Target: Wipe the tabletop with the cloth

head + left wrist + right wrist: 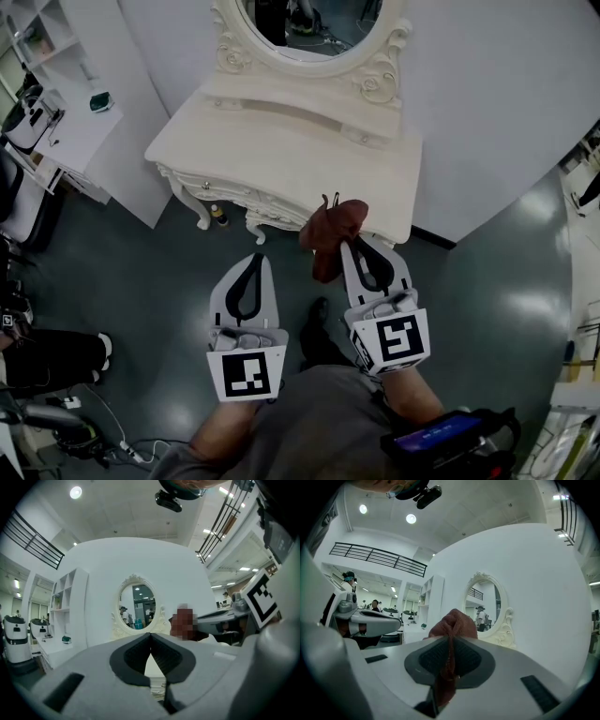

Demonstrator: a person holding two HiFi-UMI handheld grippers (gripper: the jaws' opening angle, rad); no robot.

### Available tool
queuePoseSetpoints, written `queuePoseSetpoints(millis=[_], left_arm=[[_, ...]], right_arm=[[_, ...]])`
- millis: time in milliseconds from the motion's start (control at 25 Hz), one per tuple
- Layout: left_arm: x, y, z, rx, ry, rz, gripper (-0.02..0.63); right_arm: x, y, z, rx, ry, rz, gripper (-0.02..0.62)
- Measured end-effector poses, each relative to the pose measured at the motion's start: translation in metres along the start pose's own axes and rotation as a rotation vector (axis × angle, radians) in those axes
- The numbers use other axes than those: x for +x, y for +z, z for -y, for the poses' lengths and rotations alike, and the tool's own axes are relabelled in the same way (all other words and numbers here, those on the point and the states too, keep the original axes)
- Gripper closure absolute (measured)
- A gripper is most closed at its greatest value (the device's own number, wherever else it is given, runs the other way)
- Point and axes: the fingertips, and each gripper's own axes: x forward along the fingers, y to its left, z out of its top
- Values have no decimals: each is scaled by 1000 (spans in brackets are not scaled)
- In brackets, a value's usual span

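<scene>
**A:** Where is the cloth?

**B:** The reddish-brown cloth is bunched in the right gripper, whose jaws are pressed together on it. A fold sticks up past the tips and the rest hangs below them. In the head view it shows against the front edge of the dressing table, toward the right front corner. I cannot tell whether it touches the top.

**A:** And the other gripper?

**B:** The left gripper is beside it, short of the table's front edge and over the grey floor. Its jaws meet, with nothing between them.

**A:** How much of the top is free?

**B:** The cream tabletop lies bare from its curved front edge back to the raised ledge under the oval mirror. The corners are rounded.

**A:** What about room at the sides?

**B:** There is open floor to the right. On the left a white shelf unit stands apart from the table, with a strip of floor between them. A white wall stands close behind. A small bottle stands on the floor by the front legs.
</scene>
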Motion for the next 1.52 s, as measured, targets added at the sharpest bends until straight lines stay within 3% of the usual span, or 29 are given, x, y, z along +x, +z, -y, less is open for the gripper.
queuePoseSetpoints(millis=[560,880,1160,1520], left_arm=[[175,-9,-13,26,-56,-58,591],[258,17,-23,64,-44,-11,591],[290,31,-39,64,-43,14,591],[371,7,-73,31,-84,-10,591]], right_arm=[[127,-22,105,67,-31,-43,558],[189,-3,160,60,-38,14,560],[222,19,177,38,-49,50,560],[299,2,196,30,-62,8,558]])
